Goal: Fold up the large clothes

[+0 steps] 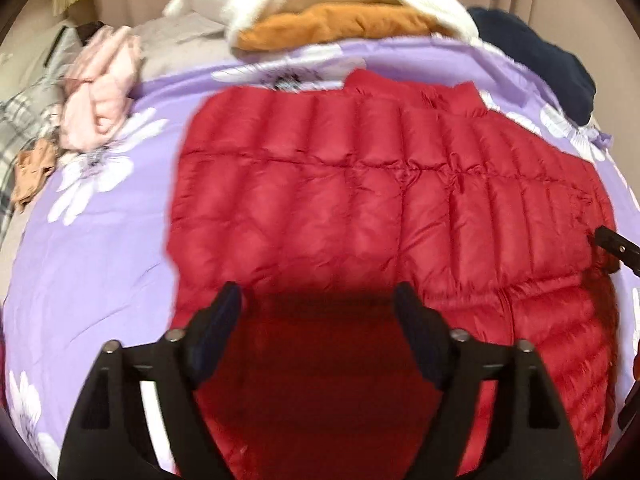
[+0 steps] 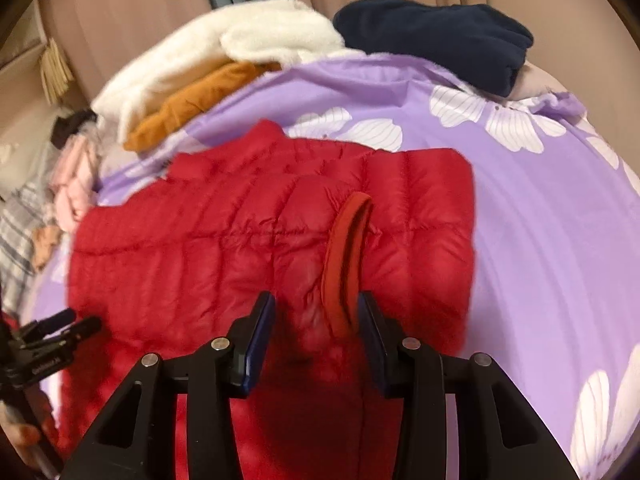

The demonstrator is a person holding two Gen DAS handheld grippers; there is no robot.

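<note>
Red quilted jacket [image 1: 360,184] lying flat on a bed with a lilac flowered cover [image 1: 100,240]. Its collar [image 1: 460,92] points to the far side and its hem comes toward the cameras, so the long axis runs near to far, with the quilting seams crossing it. A sleeve is folded over the body; its ribbed cuff [image 2: 346,264] lies on the quilted panel in the right wrist view.

Left tool [image 1: 318,308]: fingers apart, above the near part of the jacket, holding nothing. Right tool [image 2: 316,320]: fingers apart, the cuff's near end between them; whether either finger touches it cannot be told.

Both views are motion-blurred. The near hem is cut off by the tools and lost in their shadow. Only a tip of the right tool shows at the right edge of the left wrist view.

At the far edge of the bed: a white fleece [image 2: 240,40] over an orange garment [image 2: 188,108], a navy garment [image 2: 440,36] to the right, a pink garment [image 1: 100,88] to the left. Beige curtains [image 2: 120,12] hang behind.
</note>
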